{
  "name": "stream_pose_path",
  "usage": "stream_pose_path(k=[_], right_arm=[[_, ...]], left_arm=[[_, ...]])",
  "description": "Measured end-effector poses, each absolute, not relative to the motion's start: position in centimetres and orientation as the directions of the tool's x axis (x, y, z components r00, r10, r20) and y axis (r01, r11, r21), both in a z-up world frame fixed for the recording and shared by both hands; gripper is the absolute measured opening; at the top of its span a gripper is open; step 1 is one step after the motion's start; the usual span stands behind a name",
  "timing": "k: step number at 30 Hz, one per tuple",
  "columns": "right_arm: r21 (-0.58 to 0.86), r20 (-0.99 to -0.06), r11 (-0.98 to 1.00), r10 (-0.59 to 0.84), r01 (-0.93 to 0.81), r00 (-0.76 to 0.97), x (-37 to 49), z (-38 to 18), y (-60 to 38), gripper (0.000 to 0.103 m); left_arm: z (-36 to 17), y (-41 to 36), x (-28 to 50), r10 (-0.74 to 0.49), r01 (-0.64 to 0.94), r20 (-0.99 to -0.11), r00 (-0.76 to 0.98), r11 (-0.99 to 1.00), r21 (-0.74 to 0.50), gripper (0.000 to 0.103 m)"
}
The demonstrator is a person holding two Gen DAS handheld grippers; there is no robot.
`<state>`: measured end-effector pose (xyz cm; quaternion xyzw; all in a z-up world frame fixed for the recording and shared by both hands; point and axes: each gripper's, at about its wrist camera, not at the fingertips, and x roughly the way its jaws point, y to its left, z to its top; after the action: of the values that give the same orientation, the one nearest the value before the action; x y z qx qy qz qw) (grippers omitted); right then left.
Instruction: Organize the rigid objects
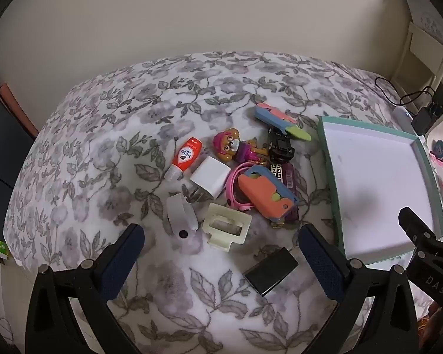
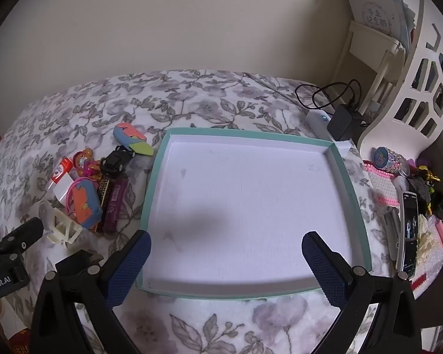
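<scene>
In the left wrist view, the purple bar point(image 1: 289, 177) ahead of the right-hand jaw lies mostly under the orange-and-blue toy point(image 1: 265, 191), and its print is too small to read. The pink ring point(image 1: 236, 183) is half covered by that same toy. The tray point(image 1: 381, 183), right of the jaws, is cut at its near corner by the other gripper point(image 1: 428, 250). In the right wrist view, the white block point(image 2: 62, 190) far left of the jaws is partly hidden, and the clutter point(image 2: 413, 206) right of them blurs together.
</scene>
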<state>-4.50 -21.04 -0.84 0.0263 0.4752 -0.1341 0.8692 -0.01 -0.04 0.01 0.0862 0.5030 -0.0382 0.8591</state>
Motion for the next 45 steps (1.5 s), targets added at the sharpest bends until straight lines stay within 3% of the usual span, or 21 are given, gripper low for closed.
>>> stream_pose_path(k=[45], right_arm=[[-0.083,-0.853,0.961,-0.206,0.264,0.479,-4.25,-1.54,-21.16,0.103]], left_arm=[[-0.86,0.87,0.31,0.036,0.113,-0.892,0.450,0.989,0.097,0.103]])
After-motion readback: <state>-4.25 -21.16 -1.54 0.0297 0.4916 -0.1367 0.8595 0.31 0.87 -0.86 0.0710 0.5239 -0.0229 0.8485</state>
